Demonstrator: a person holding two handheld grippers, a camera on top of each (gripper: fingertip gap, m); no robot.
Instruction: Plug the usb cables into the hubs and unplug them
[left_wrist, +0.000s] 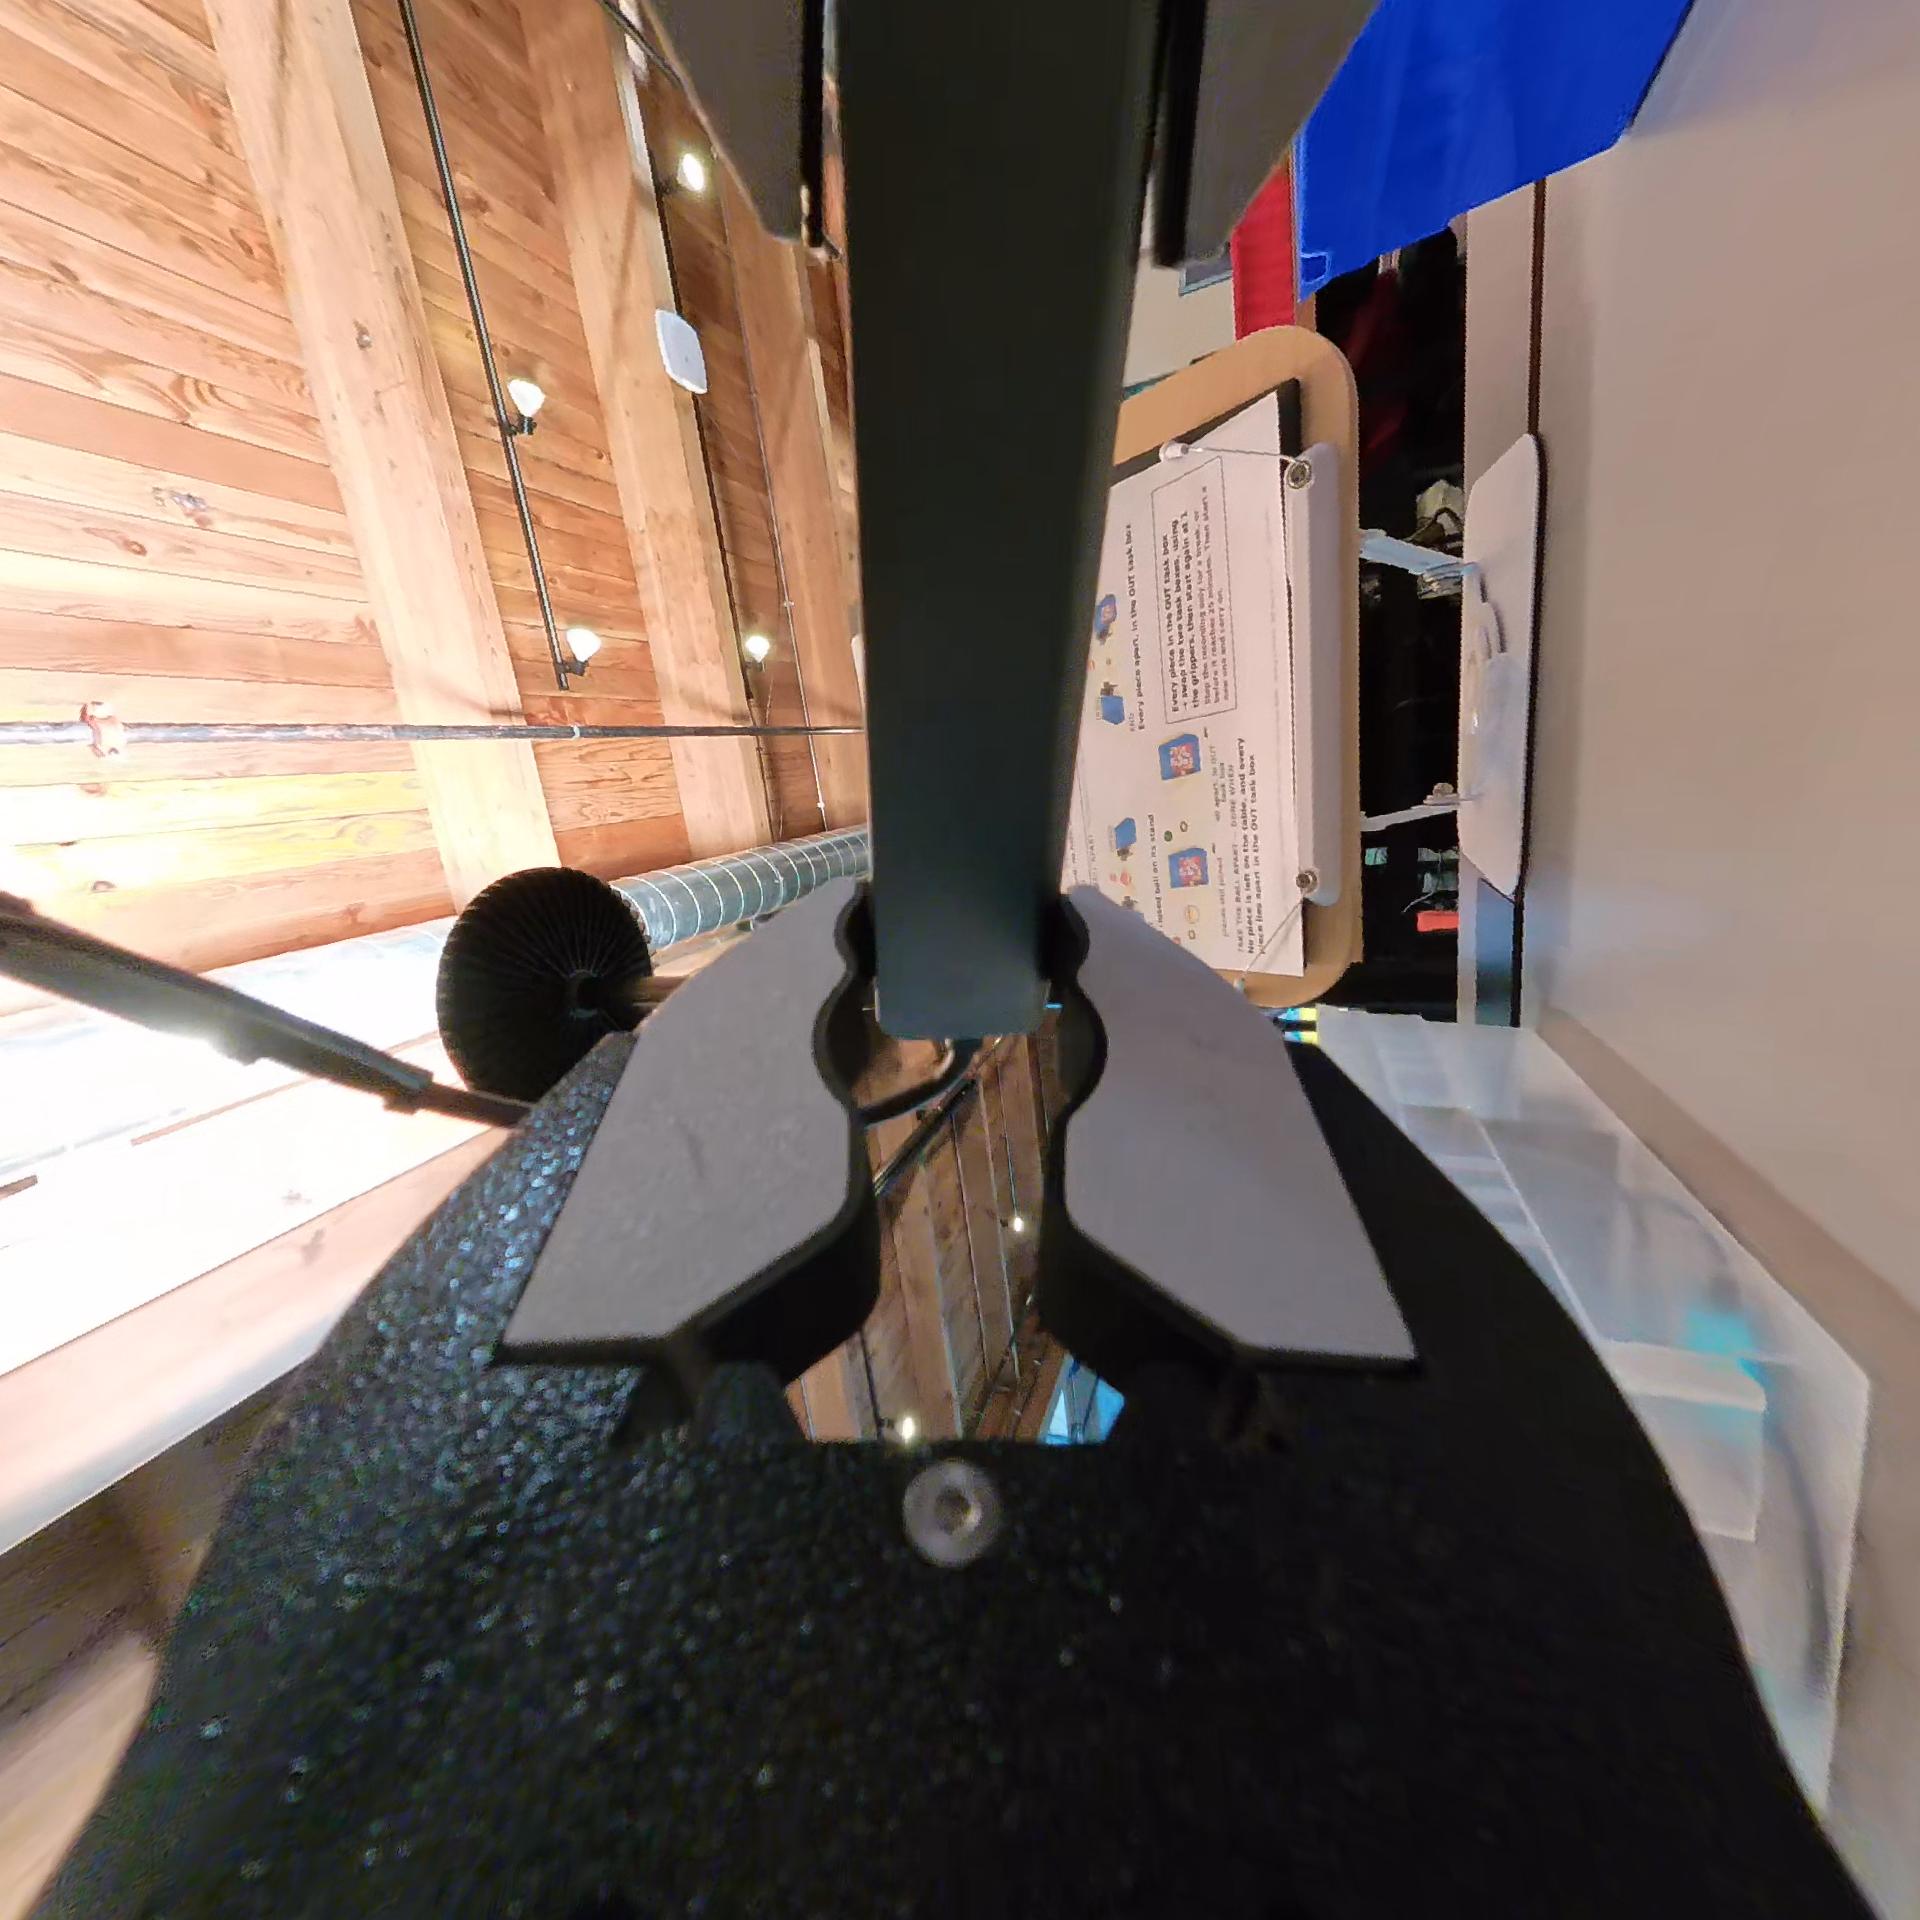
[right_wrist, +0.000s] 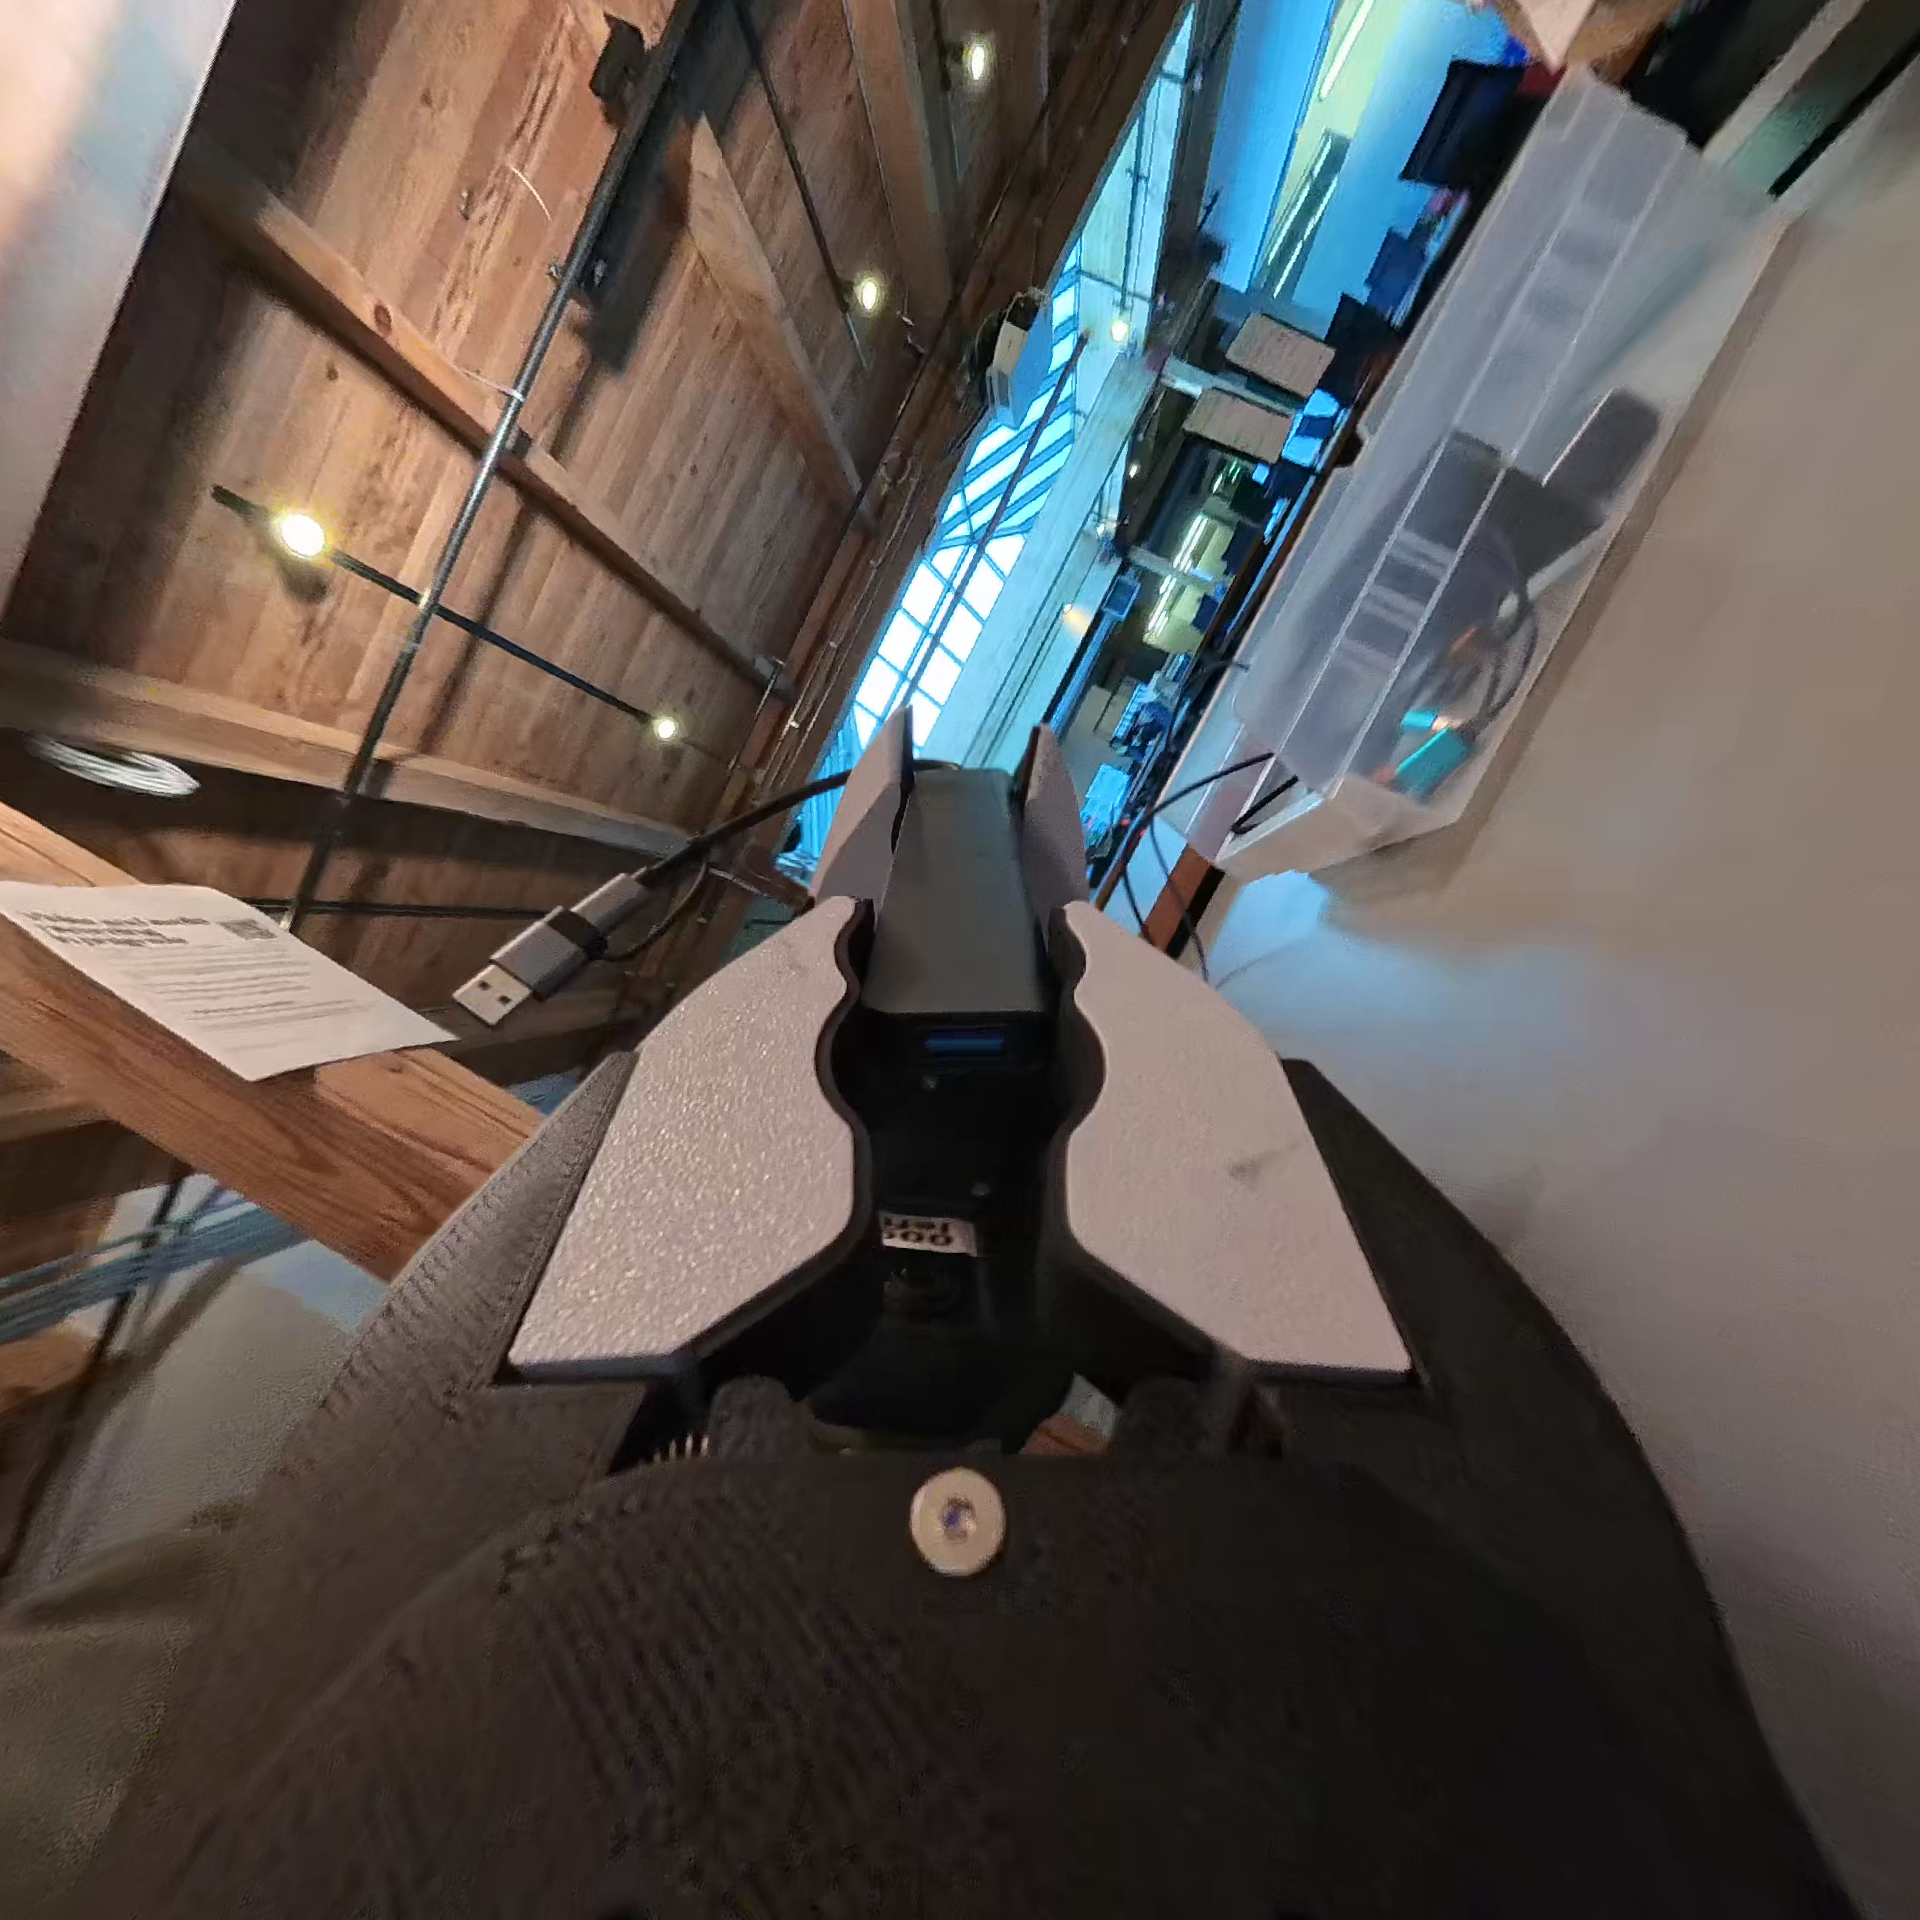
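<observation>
USB plug (right_wrist: 497, 995): silver metal, on a grey adapter with black cable, hanging free left of the hub. USB hub (right_wrist: 956, 904): dark, smooth rectangular bar with a blue port at its end, clamped at both ends by the left gripper (left_wrist: 956, 966) and right gripper (right_wrist: 956, 977). Clear plastic bin (right_wrist: 1475, 582): ribbed walls, holding dark cables and a teal item.

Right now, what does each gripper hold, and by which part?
One dark hub: the right gripper clamps its port end, the left gripper its other end.
</observation>
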